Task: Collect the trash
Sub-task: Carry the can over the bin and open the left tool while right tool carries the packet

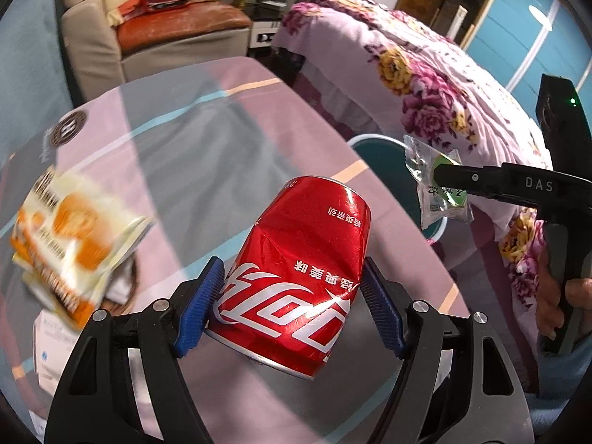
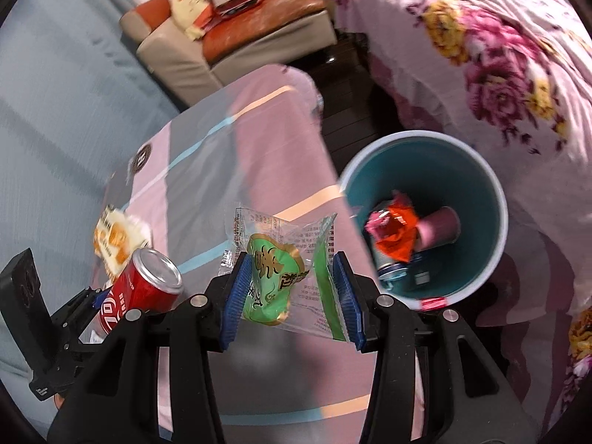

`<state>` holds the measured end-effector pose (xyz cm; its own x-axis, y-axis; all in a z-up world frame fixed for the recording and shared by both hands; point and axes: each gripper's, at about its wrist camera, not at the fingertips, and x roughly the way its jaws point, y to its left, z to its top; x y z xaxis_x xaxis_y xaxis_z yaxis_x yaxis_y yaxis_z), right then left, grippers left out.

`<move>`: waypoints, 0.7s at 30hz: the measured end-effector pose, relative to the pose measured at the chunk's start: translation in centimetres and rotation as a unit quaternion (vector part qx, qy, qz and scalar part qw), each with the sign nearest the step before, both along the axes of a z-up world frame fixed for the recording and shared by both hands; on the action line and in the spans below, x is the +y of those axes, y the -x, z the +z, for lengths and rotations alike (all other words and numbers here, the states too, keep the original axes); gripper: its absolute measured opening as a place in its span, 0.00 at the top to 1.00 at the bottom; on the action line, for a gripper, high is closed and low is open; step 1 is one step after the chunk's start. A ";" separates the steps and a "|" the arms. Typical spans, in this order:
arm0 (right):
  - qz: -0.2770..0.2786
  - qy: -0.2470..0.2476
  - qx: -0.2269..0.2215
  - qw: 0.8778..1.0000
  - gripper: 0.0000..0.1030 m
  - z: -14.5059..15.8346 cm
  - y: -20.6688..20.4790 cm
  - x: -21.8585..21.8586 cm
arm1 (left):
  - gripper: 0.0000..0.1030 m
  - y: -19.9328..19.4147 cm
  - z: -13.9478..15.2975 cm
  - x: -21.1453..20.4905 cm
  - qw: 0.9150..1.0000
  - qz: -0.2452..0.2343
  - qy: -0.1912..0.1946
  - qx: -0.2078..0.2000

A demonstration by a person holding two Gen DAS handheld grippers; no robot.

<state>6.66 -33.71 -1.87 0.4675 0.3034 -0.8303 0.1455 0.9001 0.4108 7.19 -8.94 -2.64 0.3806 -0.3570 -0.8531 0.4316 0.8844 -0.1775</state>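
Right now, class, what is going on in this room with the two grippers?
A person is clearing trash off a table. The left gripper is clamped on a dented red cola can, held above the tablecloth. The right gripper pinches a clear and green snack wrapper near the table's edge. Beside the table stands a teal bin that already holds an orange wrapper and cans. An orange and white snack packet is still on the table.

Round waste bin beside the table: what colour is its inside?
Teal inside the round waste bin, with a pale rim; clearest in the right wrist view.
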 end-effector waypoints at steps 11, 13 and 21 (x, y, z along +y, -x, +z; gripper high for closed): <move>-0.075 -0.005 -0.012 0.997 0.58 -0.3 1.0 -8.6 | 0.27 -2.6 -0.3 -10.0 0.998 -0.063 -0.019 0.002; -0.083 -0.002 -0.013 0.996 0.58 -0.3 1.1 -9.7 | 0.27 -3.0 -0.5 -11.8 0.997 -0.073 -0.021 0.003; -0.109 -0.001 -0.006 0.994 0.58 -1.2 0.9 -13.2 | 0.27 -4.6 -1.9 -16.3 0.995 -0.092 -0.029 0.017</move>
<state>5.76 -46.87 -3.03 0.5329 0.1950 -0.8234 0.3319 0.8469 0.4154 11.84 -25.19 -4.56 0.2841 -0.3681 -0.8853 0.5813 0.8004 -0.1462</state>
